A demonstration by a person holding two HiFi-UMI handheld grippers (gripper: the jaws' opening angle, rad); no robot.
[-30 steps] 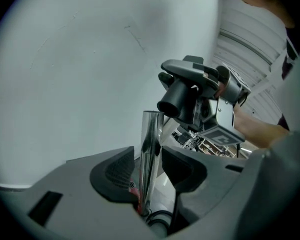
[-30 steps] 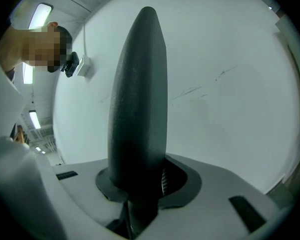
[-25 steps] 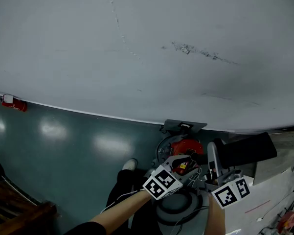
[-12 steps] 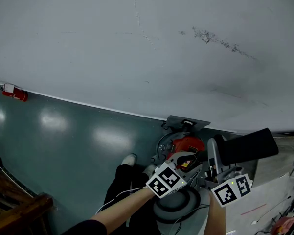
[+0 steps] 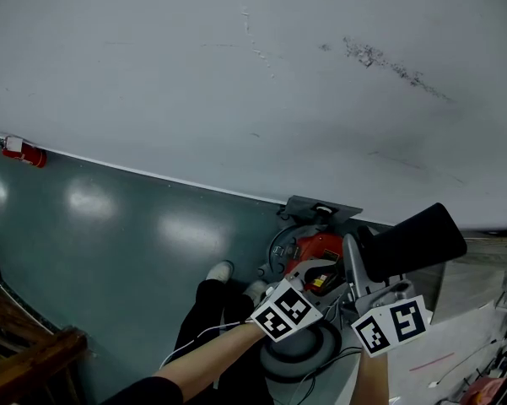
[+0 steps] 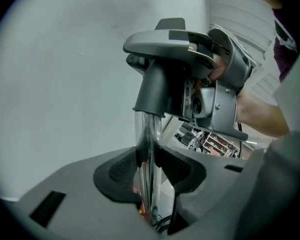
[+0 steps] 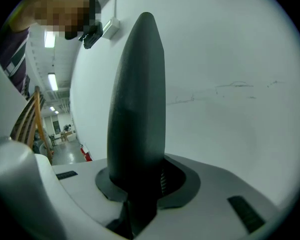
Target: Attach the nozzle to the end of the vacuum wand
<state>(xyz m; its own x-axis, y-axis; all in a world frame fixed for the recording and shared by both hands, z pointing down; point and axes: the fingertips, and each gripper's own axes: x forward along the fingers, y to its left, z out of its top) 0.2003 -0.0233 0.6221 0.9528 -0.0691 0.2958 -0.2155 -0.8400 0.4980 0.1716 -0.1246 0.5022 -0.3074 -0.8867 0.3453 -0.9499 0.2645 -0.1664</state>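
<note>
The pale vacuum wand (image 5: 352, 270) rises from the red vacuum body (image 5: 319, 250). My left gripper (image 5: 314, 282) is shut on this wand (image 6: 149, 149), and the dark pads press on both its sides. My right gripper (image 5: 373, 292) is shut on the black nozzle (image 5: 412, 241), which lies slanted at the wand's top end. In the left gripper view the nozzle's dark socket (image 6: 158, 89) sits on top of the wand, with the right gripper (image 6: 224, 79) and a hand behind it. In the right gripper view the nozzle (image 7: 137, 109) stands tall between the jaws of my right gripper (image 7: 137, 194).
A white wall (image 5: 236, 83) fills the upper half above a teal floor (image 5: 110, 251). A red object (image 5: 23, 153) sits at the wall's foot on the left. Wooden furniture (image 5: 21, 361) is at the bottom left. A round grey part (image 5: 308, 353) lies below the grippers. My shoe (image 5: 219, 271) is nearby.
The right gripper has shifted left and rolled, and the nozzle now slants with its far end higher, closer to the wand. The left gripper stays on the wand.
</note>
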